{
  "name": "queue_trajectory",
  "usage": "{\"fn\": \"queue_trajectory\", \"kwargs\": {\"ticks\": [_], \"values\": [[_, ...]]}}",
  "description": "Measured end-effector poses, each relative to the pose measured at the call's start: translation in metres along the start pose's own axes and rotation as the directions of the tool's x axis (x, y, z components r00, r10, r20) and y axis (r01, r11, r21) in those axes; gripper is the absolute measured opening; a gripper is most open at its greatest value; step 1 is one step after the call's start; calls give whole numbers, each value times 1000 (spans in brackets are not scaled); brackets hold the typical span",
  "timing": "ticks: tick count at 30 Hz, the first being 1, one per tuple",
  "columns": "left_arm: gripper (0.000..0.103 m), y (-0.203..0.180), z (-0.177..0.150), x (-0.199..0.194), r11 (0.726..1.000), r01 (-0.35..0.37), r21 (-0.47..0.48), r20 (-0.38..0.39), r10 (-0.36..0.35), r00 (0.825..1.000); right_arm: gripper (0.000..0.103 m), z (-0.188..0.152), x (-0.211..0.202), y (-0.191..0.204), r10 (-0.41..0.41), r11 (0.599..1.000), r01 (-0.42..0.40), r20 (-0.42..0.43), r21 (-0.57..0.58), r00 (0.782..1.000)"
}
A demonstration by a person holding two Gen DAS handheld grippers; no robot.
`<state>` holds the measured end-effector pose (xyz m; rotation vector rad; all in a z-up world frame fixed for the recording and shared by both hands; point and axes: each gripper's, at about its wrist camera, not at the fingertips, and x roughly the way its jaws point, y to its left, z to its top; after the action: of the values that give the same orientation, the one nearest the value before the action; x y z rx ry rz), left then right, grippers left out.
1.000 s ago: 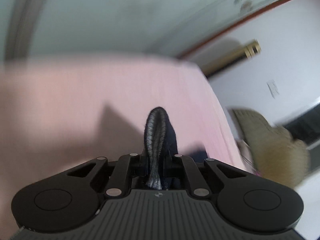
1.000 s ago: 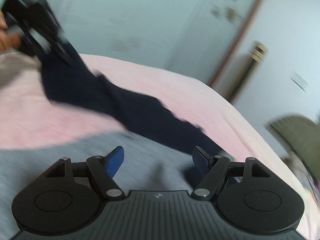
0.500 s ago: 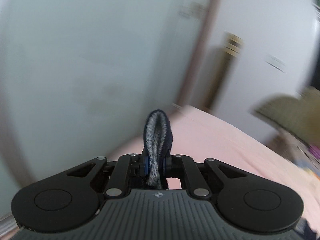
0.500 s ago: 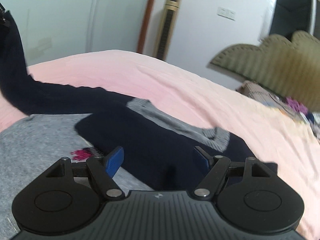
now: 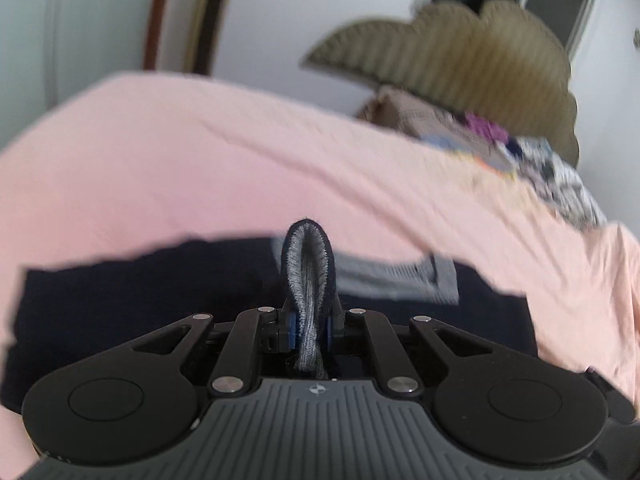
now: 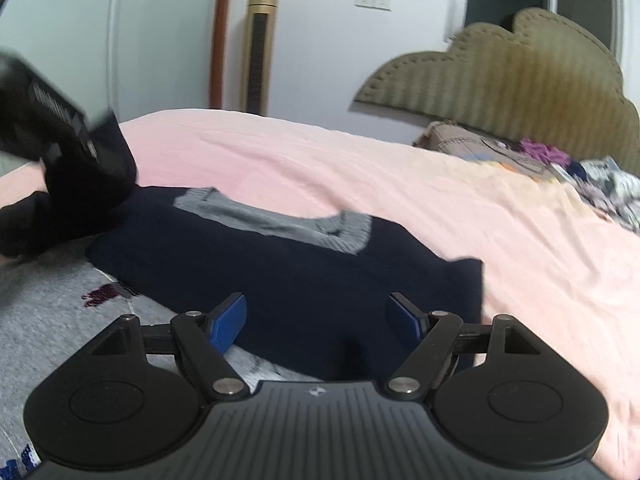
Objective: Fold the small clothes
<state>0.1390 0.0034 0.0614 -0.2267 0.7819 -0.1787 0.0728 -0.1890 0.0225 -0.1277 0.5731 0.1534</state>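
Observation:
A navy sweater (image 6: 288, 276) with a grey neckband (image 6: 276, 222) lies on the pink bed (image 6: 440, 208). It also shows in the left wrist view (image 5: 160, 292). My left gripper (image 5: 310, 326) is shut on the sweater's grey-lined cuff (image 5: 307, 264), which loops up between the jaws. In the right wrist view the left gripper (image 6: 44, 116) holds the sleeve at the far left, above the bed. My right gripper (image 6: 316, 320) is open and empty, low over the sweater's near edge.
A grey garment (image 6: 60, 320) with a dark red mark lies under the sweater at the near left. A padded headboard (image 6: 520, 68) and a heap of mixed clothes (image 6: 592, 184) are at the far right. A gold tower fan (image 6: 258, 44) stands by the wall.
My left gripper has swung round with the cuff, from facing the wall to facing the sweater body and the headboard. The sweater body now lies flatter. My right gripper stays open.

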Motion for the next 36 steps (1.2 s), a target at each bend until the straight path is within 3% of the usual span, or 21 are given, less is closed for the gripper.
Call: {"fn": "queue_trajectory", "kwargs": {"ticks": [3, 6, 8, 14, 17, 19, 21, 24, 29, 32, 33, 35, 36], "values": [[19, -3, -19, 35, 1000, 22, 13, -83, -20, 996, 77, -4, -2, -11, 7, 999, -7, -2, 51, 1000], [52, -3, -25, 56, 999, 37, 12, -106, -35, 994, 77, -6, -3, -18, 12, 997, -11, -8, 82, 1000], [81, -5, -31, 54, 999, 28, 27, -87, -25, 996, 77, -6, -2, -20, 8, 996, -7, -13, 84, 1000], [84, -4, -28, 31, 997, 5, 78, -51, -1, 999, 77, -4, 1, -18, 25, 994, -23, -14, 106, 1000], [93, 4, -24, 14, 995, -54, 86, 9, 54, 999, 77, 2, 5, -21, 112, 976, -107, -16, 191, 994], [98, 11, -24, 1, 986, -127, 105, 72, 119, 990, 77, 7, 13, -25, 229, 938, -213, -26, 274, 973], [101, 18, -27, -11, 971, -197, 133, 129, 180, 975, 77, 10, 26, -28, 351, 876, -316, -33, 365, 936], [103, 29, -32, -27, 945, -283, 161, 180, 254, 950, 77, 10, 48, -31, 477, 776, -404, -30, 485, 878], [103, 46, -42, -44, 915, -362, 177, 219, 322, 921, 78, 6, 79, -22, 618, 623, -503, 18, 599, 786], [103, 51, -45, -50, 917, -360, 171, 210, 323, 923, 76, 11, 94, -11, 643, 589, -525, 37, 614, 765], [103, 52, -45, -51, 917, -359, 171, 207, 323, 923, 72, 13, 98, -9, 646, 580, -529, 46, 620, 762], [103, 52, -47, -52, 915, -363, 177, 206, 326, 923, 34, 18, 105, -3, 645, 571, -510, 32, 644, 763], [103, 52, -47, -53, 913, -365, 184, 207, 327, 922, 28, 19, 108, -1, 641, 573, -492, 15, 655, 767]]}}
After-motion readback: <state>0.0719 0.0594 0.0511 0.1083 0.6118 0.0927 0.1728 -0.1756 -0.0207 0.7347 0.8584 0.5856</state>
